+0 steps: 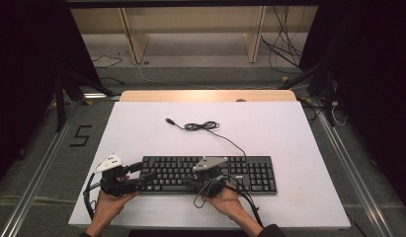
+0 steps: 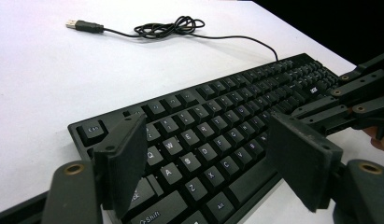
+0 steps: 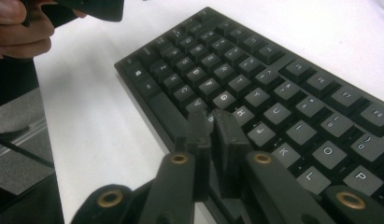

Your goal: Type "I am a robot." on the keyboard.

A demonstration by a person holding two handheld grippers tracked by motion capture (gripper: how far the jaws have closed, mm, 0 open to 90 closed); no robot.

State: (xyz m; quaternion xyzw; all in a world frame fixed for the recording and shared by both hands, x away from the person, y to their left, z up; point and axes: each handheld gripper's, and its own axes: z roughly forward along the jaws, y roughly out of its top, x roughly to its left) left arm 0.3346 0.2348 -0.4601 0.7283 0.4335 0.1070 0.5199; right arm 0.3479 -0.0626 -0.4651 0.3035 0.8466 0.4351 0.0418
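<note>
Black rectangular plastic keyboard (image 1: 210, 174) sits near the white desk's (image 1: 141, 128) lower edge, open room above.
Long axis left-right; left hand-held gripper (image 2: 213, 161) wide open, right hand-held gripper (image 3: 212, 122) closed over keys, holding nothing.

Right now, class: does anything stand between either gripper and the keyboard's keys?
Nothing visible does. The right gripper, jaws together, points at the keys of the keyboard near B and H. The left gripper, jaws wide apart, hangs over the left-hand keys. The coiled cable lies behind the keyboard.
</note>
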